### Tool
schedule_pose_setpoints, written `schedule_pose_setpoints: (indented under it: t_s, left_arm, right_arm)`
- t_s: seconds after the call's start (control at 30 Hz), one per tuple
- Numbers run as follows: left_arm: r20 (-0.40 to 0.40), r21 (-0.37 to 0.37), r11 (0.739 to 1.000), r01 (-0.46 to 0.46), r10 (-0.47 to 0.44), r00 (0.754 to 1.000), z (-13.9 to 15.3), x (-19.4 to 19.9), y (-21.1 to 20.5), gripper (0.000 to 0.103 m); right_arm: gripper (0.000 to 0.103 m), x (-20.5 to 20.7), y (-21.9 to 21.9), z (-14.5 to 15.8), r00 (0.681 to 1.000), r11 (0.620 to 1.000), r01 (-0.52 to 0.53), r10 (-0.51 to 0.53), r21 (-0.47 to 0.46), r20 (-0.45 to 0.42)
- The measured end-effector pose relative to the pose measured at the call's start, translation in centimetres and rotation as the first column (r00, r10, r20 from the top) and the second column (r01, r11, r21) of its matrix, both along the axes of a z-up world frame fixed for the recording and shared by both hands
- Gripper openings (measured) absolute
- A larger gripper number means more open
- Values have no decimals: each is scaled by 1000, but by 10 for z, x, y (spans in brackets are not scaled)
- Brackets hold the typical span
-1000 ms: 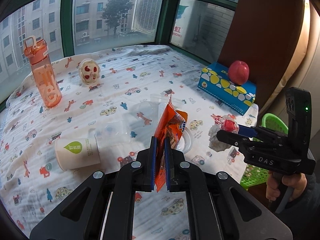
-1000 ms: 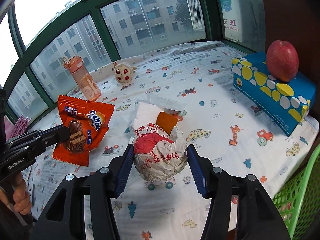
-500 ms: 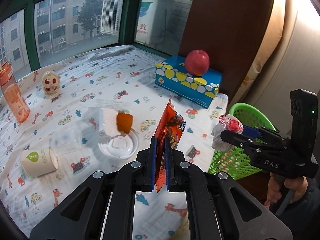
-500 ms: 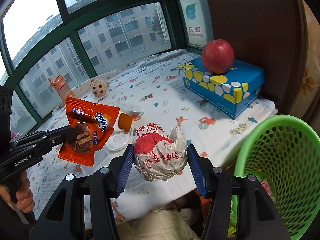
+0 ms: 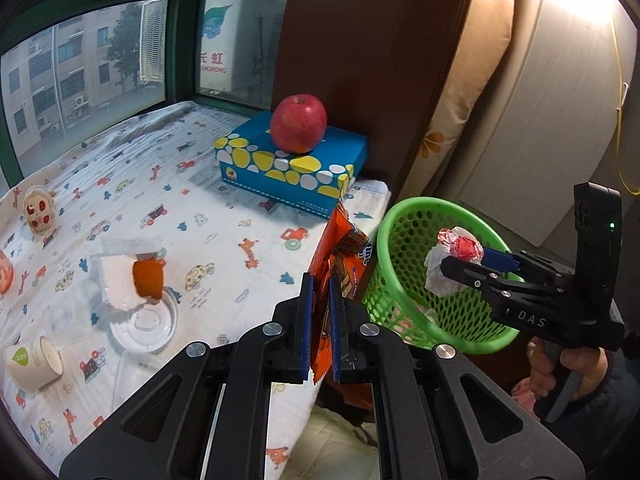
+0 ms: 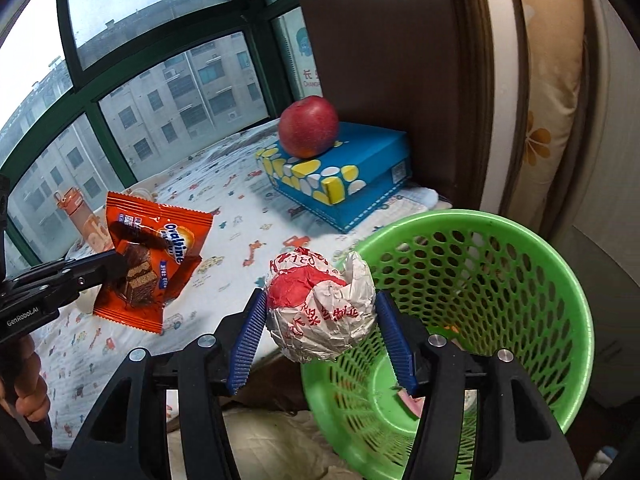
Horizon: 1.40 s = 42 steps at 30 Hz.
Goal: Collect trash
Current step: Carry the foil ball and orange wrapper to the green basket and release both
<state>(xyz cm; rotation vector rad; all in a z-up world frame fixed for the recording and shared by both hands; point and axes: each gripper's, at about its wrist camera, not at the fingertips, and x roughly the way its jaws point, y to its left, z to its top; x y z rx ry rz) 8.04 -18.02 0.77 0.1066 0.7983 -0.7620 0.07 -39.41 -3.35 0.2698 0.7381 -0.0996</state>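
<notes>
My left gripper (image 5: 320, 280) is shut on an orange Ovaltine snack wrapper (image 5: 344, 240), held upright past the table's right edge, just left of the green mesh basket (image 5: 460, 320). My right gripper (image 6: 320, 298) is shut on a crumpled red-and-white paper ball (image 6: 324, 320), which hangs over the near left rim of the green basket (image 6: 460, 216). From the left wrist view, the right gripper (image 5: 464, 266) and its paper ball (image 5: 448, 256) sit above the basket's mouth. In the right wrist view, the left gripper (image 6: 116, 268) holds the wrapper (image 6: 160, 252) over the table.
A red apple (image 5: 298, 122) rests on a blue tissue box (image 5: 288, 164) at the table's back right. A paper cup (image 5: 32, 360), a clear plastic lid (image 5: 144, 324) and an orange food piece (image 5: 148, 280) lie on the patterned cloth. Some scraps lie in the basket.
Both grippers have swung right, from over the table to the green basket beside it, still holding the wrapper and the paper ball. The ball now hangs over the basket's rim.
</notes>
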Motion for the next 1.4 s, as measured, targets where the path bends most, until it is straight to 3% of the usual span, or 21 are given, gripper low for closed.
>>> schedule_pose_setpoints:
  t_s: [0.33,0.47,0.83,1.27,1.37,1.4]
  left_arm:
    - [-6,13,996,86,-86,996,2,-9,-52,6]
    - [-8,16,993,121,-121,993,2,-13,-73,6]
    - [-61,39,981,190,-187,980,-14,-20,-120,7]
    - [-162,57,970,237,-225,961,-48,-27,-160,9]
    - [-192,36,968,249,-238,952,-53,-28,-162,23]
    - [-191,35,968,249,-238,952,-54,-28,-162,33]
  right_arm:
    - [58,-32,-62,-8,989,989,143,-144,-22,-21]
    - [66,-41,-78,-10,982,982,188,-188,-18,-16]
    - [74,-64,-103,-7,967,967,255,-255,18,8]
    - [75,-82,-116,-7,957,956,287,-289,50,20]
    - [75,-84,-119,-8,955,954,293,-295,56,21]
    - [75,-86,-119,-8,955,954,295,-296,60,21]
